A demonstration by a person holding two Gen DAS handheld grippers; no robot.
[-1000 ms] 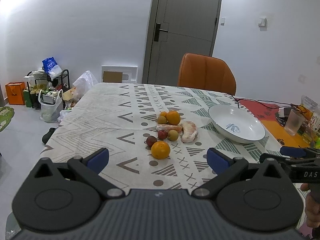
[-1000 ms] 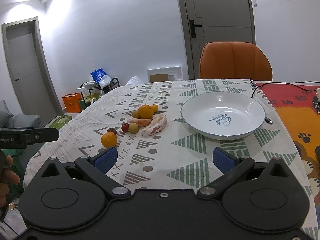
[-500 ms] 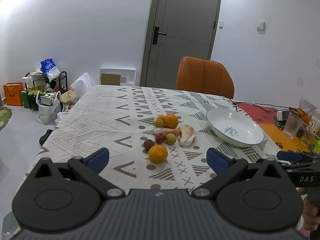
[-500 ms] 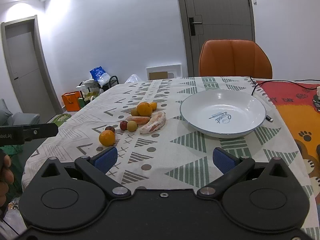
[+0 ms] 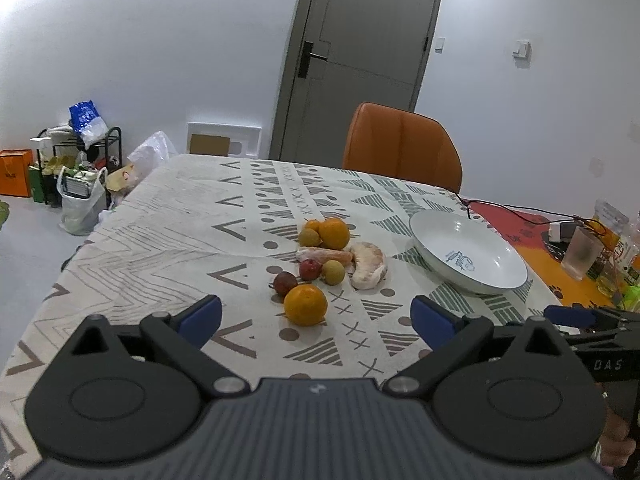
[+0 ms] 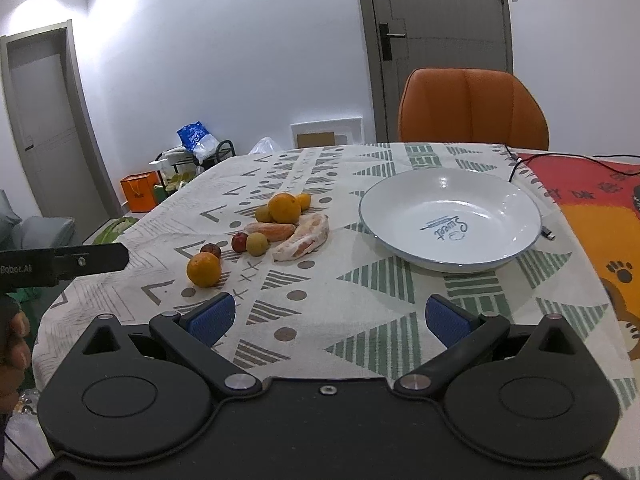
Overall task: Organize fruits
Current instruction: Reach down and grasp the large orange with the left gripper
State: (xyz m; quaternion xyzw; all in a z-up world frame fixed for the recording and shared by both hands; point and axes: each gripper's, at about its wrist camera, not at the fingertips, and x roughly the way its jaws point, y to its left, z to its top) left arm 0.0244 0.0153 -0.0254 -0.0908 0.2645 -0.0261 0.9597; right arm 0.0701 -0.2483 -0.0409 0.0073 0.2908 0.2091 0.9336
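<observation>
Fruit cluster, mid-table on patterned cloth (image 5: 168, 220):
- Near orange (image 5: 305, 305), at 6 o'clock of cluster, closest to left gripper; dark red fruit (image 5: 285, 283) touching or just beside it at 11 o'clock.
- Small red fruit (image 5: 310, 269) and yellow-green round fruit (image 5: 333, 272), side by side, mid-cluster.
- Peeled pomelo segment (image 5: 368, 265), curved; long axis near-to-far in left view, slanted from lower left to upper right in right view (image 6: 303, 238).
- Second peeled segment (image 5: 325, 255), orange-pink, long axis left-right, just behind the two small fruits.
- Far orange (image 5: 334, 233), with pale round fruit (image 5: 308, 236) at its 9 o'clock and small orange (image 5: 311, 225) behind.

White plate (image 5: 440, 224), at 3 o'clock of cluster, apart from it; holding nothing; blue print inside.

Left gripper (image 5: 316, 318): blue pads wide apart, gripping nothing, held low over near table edge, aimed at near orange.
Right gripper (image 6: 328, 320): pads wide apart, gripping nothing, aimed between cluster and plate (image 6: 532, 200).

Left view only: plastic cup (image 5: 582, 253) and bottles at 3 o'clock; right gripper's fingertip (image 5: 568, 316).
Right view only: second door (image 6: 44, 136) at 9 o'clock; left gripper's finger (image 6: 92, 258) in profile; hand (image 6: 14, 340) below it.
Both views: orange chair (image 6: 472, 110) at far edge.
</observation>
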